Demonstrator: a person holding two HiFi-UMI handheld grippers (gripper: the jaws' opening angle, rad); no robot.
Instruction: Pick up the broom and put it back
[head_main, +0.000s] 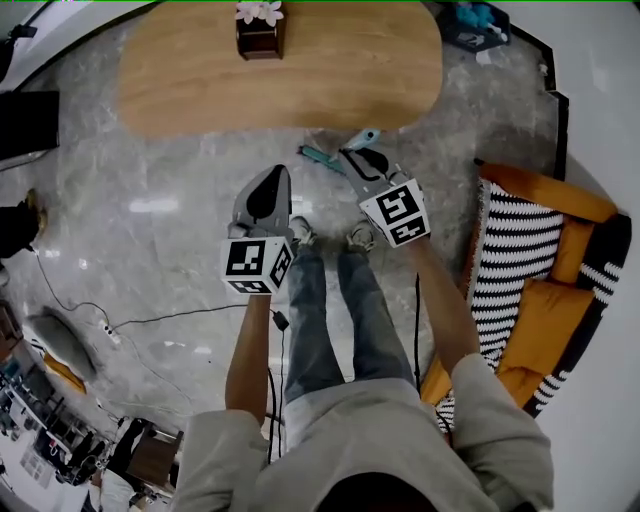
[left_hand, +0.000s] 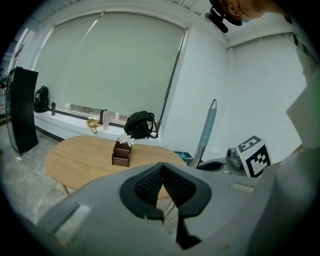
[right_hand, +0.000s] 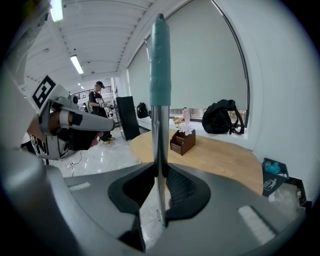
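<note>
The broom has a silver pole with a teal grip and stands upright. My right gripper is shut on the pole below the grip. In the head view the right gripper is in front of the person's feet, with the teal handle tip above it and a teal piece of the broom low by the floor. My left gripper hangs beside it to the left, its pads closed together with nothing between them. From the left gripper the broom handle rises at the right.
An oval wooden table with a brown box of flowers stands just ahead. An orange sofa with a striped blanket is on the right. Cables lie on the marble floor at left. A person stands far off.
</note>
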